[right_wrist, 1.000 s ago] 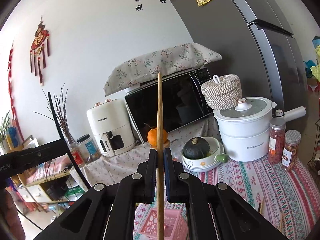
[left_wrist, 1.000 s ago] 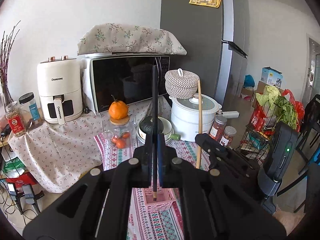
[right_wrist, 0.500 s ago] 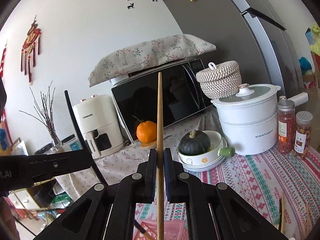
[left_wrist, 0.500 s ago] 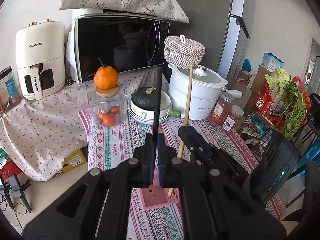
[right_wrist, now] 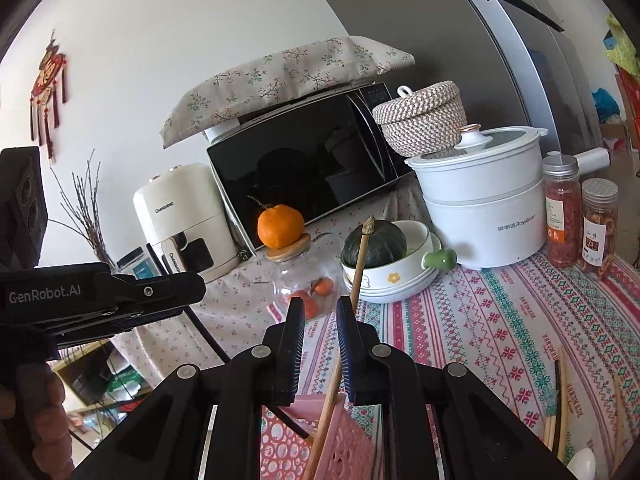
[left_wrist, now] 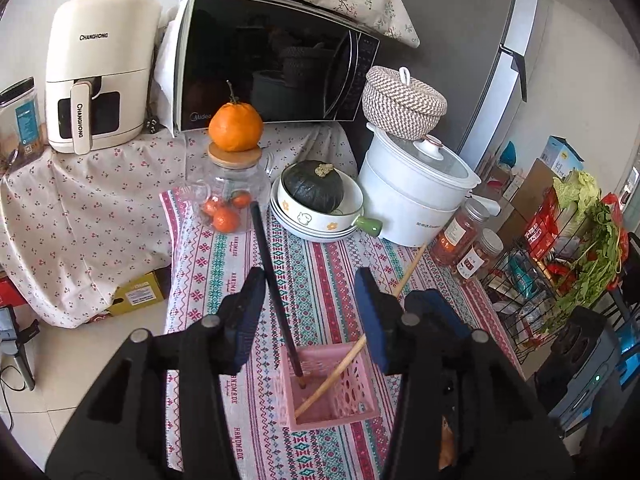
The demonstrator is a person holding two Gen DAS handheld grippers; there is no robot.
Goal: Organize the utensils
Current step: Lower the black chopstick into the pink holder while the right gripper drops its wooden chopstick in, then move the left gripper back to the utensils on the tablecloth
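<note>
A pink perforated basket (left_wrist: 352,394) stands on the patterned tablecloth below both grippers; it also shows in the right wrist view (right_wrist: 352,446). A black chopstick (left_wrist: 274,288) and a wooden chopstick (left_wrist: 360,346) stand in it, each leaning on its rim. My left gripper (left_wrist: 310,308) is open wide above the basket, and the black chopstick stands free between its fingers. My right gripper (right_wrist: 318,338) is open, and the wooden chopstick (right_wrist: 348,316) leans free by its right finger.
A glass jar (left_wrist: 230,194) with an orange on top, stacked bowls holding a dark squash (left_wrist: 318,200), a white cooker (left_wrist: 416,196) and two spice jars (left_wrist: 466,240) stand behind the basket. More chopsticks (right_wrist: 560,396) lie on the cloth at right. The microwave (left_wrist: 272,64) is at the back.
Both grippers have opened and let go of their chopsticks, which now stand leaning in the pink basket. Both grippers came down closer to the table.
</note>
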